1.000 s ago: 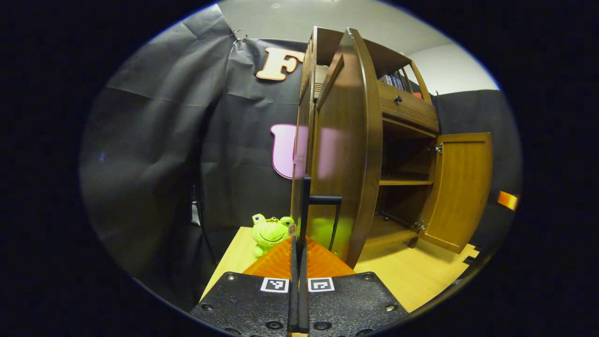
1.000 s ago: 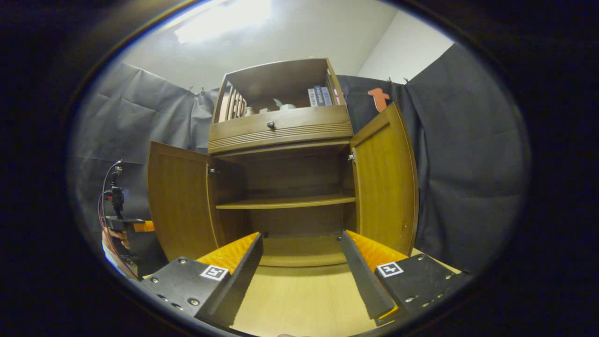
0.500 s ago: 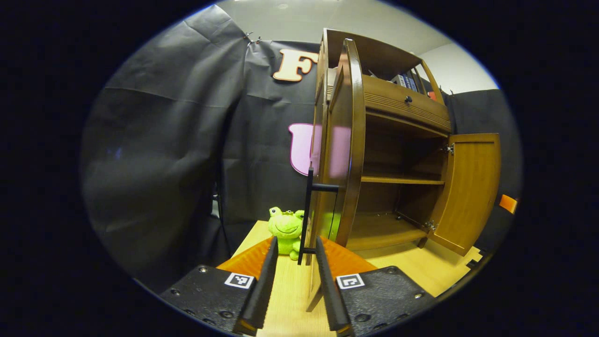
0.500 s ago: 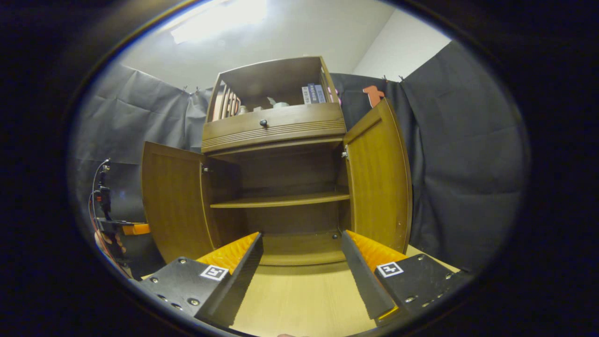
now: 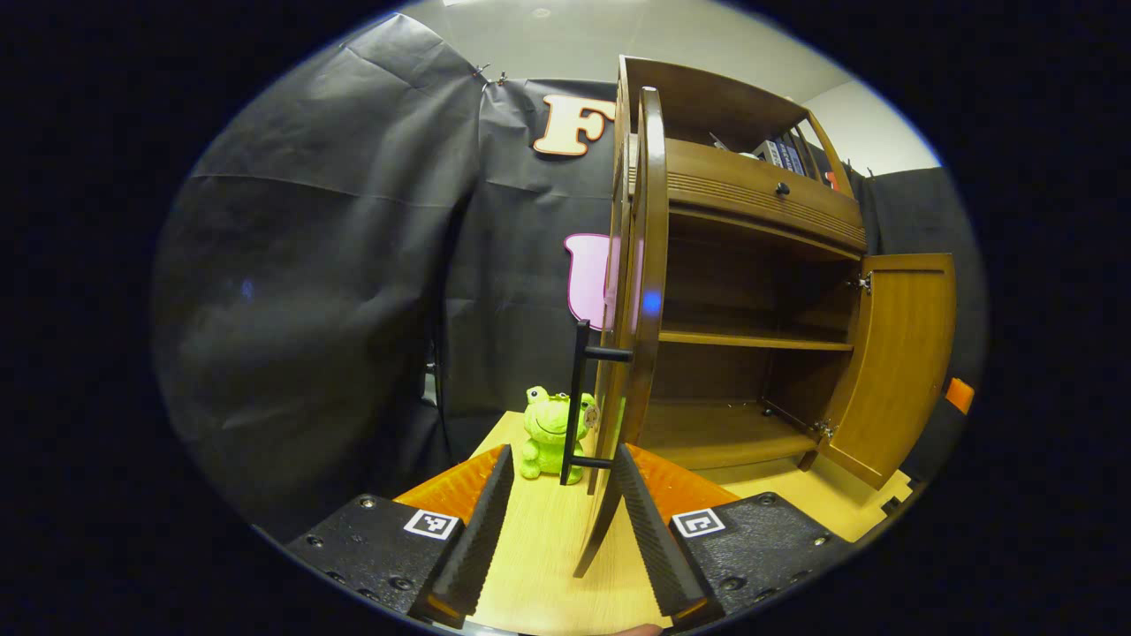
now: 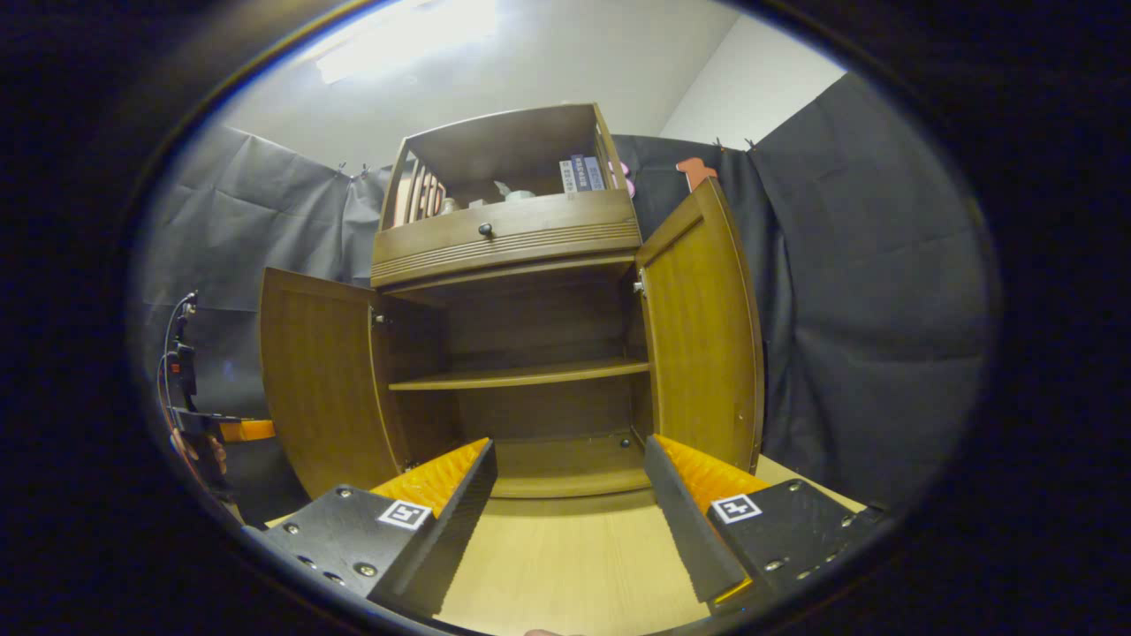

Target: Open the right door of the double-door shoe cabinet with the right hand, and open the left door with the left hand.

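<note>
On the wooden table, the shoe cabinet stands with its left door and right door swung wide; the left gripper is spread apart, empty, near the left door's handle; the right gripper gapes empty too.

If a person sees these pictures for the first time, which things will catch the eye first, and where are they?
The wooden shoe cabinet stands in the middle of the right gripper view, with its left door and right door both swung open and its shelves bare. In the left gripper view a bright green frog toy sits on the table beside the left door's black handle. The left gripper is near that handle, jaws open.
</note>
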`<move>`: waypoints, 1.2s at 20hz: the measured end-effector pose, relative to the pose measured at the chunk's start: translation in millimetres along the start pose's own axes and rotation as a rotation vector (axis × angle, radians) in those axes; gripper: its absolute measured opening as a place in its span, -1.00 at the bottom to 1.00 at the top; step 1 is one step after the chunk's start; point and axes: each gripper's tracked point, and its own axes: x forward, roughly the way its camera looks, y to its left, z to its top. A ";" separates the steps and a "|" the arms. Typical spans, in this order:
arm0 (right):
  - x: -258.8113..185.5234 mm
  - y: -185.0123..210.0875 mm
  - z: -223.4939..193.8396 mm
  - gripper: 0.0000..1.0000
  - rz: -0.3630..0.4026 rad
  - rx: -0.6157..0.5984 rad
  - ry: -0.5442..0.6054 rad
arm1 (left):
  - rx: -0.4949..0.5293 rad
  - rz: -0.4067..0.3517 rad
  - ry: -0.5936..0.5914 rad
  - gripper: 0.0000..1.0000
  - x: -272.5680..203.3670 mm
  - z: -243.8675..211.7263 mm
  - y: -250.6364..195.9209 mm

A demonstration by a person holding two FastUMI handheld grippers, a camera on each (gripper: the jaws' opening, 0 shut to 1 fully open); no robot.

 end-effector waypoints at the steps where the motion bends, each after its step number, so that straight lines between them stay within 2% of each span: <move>1: 0.9 -2.4 -0.9 0.90 -0.004 0.002 0.000 | -0.006 -0.007 -0.016 0.51 -1.4 3.4 -5.8; 3: 1.5 -4.8 -0.5 0.90 -0.013 0.008 0.000 | 0.003 -0.015 -0.026 0.76 -5.9 4.5 -16.6; 4: 2.6 -7.5 -0.6 0.98 -0.018 0.011 0.002 | 0.014 -0.012 -0.035 0.96 -5.4 4.9 -21.7; 6: 3.3 -7.4 -2.3 0.90 -0.017 0.012 0.003 | 0.036 -0.009 -0.066 0.87 -12.1 14.7 -33.1; 7: 3.4 -7.7 -2.5 0.99 -0.018 0.012 0.002 | 0.044 -0.015 -0.077 0.94 -14.8 17.2 -42.0; 8: 4.6 -8.1 -1.6 0.90 -0.014 0.014 0.000 | 0.049 -0.024 -0.080 0.86 -16.3 19.5 -51.7; 9: 5.9 -7.2 0.4 0.98 -0.007 0.013 -0.003 | 0.055 -0.042 -0.089 0.86 -18.1 22.2 -64.4; 12: 8.5 1.5 7.1 0.98 0.041 0.016 -0.017 | 0.062 -0.102 -0.106 0.93 -25.4 29.9 -104.9; 13: 10.5 1.4 10.2 0.99 0.046 0.009 -0.021 | 0.062 -0.119 -0.116 0.87 -29.1 31.8 -120.1; 15: 11.2 0.6 16.1 0.99 0.045 -0.007 -0.035 | 0.059 -0.144 -0.141 0.92 -33.1 40.7 -140.7; 16: 11.9 0.4 17.9 0.90 0.047 -0.011 -0.040 | 0.058 -0.149 -0.149 0.86 -34.7 44.1 -148.8; 17: 12.8 0.6 20.7 0.98 0.050 -0.013 -0.045 | 0.050 -0.152 -0.160 0.86 -35.1 48.5 -155.6; 20: 14.4 -6.3 25.8 0.98 0.038 0.002 -0.052 | 0.040 -0.143 -0.191 0.92 -40.7 52.8 -172.8; 21: 12.2 -8.1 28.3 0.99 0.035 0.005 -0.058 | 0.045 -0.132 -0.203 0.86 -38.5 54.8 -179.5; 23: 8.3 -8.2 32.8 0.98 0.038 0.005 -0.073 | 0.057 -0.113 -0.212 0.86 -34.5 53.9 -189.8; 24: 6.9 -10.0 33.4 0.98 0.036 0.001 -0.076 | 0.062 -0.115 -0.203 0.92 -32.1 50.1 -197.1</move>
